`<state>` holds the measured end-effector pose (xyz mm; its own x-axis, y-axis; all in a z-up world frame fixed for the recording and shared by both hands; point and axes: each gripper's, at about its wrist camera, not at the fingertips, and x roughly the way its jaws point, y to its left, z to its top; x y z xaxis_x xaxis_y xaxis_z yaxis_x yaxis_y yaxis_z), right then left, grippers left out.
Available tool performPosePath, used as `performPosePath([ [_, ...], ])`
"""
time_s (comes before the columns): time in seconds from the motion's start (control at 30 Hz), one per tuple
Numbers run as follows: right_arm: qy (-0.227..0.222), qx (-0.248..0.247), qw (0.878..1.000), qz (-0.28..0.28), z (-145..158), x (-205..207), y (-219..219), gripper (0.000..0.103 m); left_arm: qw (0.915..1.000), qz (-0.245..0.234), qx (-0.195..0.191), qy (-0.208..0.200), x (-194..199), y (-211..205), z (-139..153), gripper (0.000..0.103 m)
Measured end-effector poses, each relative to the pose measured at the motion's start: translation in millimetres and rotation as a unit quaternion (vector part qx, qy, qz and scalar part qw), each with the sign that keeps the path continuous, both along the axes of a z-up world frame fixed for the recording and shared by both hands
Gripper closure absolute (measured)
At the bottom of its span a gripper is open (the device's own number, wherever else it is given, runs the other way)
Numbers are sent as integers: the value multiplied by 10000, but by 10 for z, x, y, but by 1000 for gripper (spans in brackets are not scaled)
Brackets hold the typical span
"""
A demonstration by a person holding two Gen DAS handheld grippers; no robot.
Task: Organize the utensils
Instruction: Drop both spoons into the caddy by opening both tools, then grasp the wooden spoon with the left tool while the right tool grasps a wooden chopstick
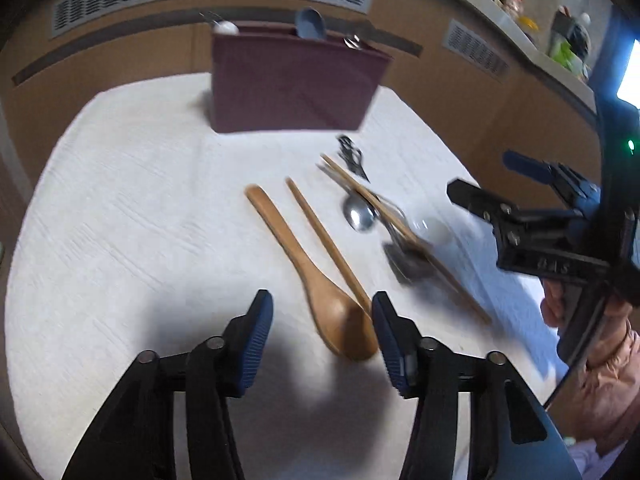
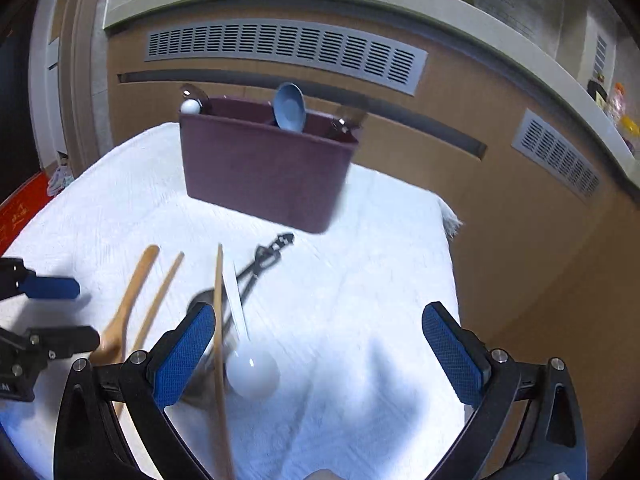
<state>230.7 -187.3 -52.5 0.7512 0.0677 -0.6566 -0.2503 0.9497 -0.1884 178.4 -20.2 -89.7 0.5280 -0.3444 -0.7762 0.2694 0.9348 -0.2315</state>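
A maroon utensil holder (image 1: 292, 88) (image 2: 264, 172) stands at the back of the cloth, with a blue spoon (image 1: 310, 24) (image 2: 290, 106) sticking out of it. A wooden spoon (image 1: 304, 264) and a single wooden chopstick (image 1: 324, 240) lie side by side. My left gripper (image 1: 322, 311) is open, and the spoon's bowl lies by its right finger. To the right, a metal spoon (image 1: 359, 214), chopsticks (image 1: 400, 232), a black tool (image 2: 264, 260) and a white ceramic spoon (image 2: 252, 376) lie in a pile. My right gripper (image 2: 320, 320) is wide open over the white spoon.
A white cloth (image 1: 120, 240) covers the table, and its right edge (image 2: 448, 248) drops off by a brown panel with vents (image 2: 280, 46). A person's hand (image 1: 560, 304) holds the right gripper (image 1: 484, 178). The left gripper (image 2: 86, 312) shows at far left in the right wrist view.
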Motion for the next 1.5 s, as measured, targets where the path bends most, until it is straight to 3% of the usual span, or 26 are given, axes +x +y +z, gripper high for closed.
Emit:
performPosePath([
  [0.1, 132, 188, 9994, -265, -58, -35, -184, 1, 9996, -214, 101, 152, -61, -147, -39, 53],
  [0.27, 284, 530, 9968, -531, -148, -66, -382, 1, 9980, -196, 596, 10, -37, -244, -36, 53],
  [0.5, 465, 820, 9955, -130, -139, -120, -254, 1, 9948, 293, 980, -13, 44, 61, -50, 53],
  [0.6, 684, 853, 9937, 256, -155, -116, -22, 29, 9934, 553, 1003, -2, 73, 248, -48, 53],
  [0.63, 785, 770, 9932, 390, -168, -104, 73, 46, 9939, 587, 934, 18, 82, 300, -50, 53],
  [0.7, 996, 694, 9904, 658, -202, -83, 282, 61, 9956, 596, 727, 63, 70, 390, -32, 53],
  [0.8, 1311, 923, 9815, 1049, -240, -77, 537, 63, 9960, 645, 623, 7, 36, 492, 19, 53],
  [0.87, 1541, 1062, 9744, 1249, -280, -53, 682, 73, 9960, 681, 585, -28, 29, 544, 46, 53],
  [1.07, 1891, 950, 9695, 1234, -459, 84, 955, 86, 9957, 710, 588, -101, 31, 641, 93, 53],
  [1.27, 1697, 576, 9751, 1308, -460, 63, 1024, 96, 9973, 438, 583, -18, 217, 526, 132, 53],
  [1.4, 1481, 538, 9800, 1212, -350, 42, 825, 98, 9979, 120, 618, 153, 406, 376, 142, 53],
  [1.5, 1346, 713, 9834, 990, -226, 72, 580, 98, 9967, -94, 725, 358, 627, 260, 122, 64],
])
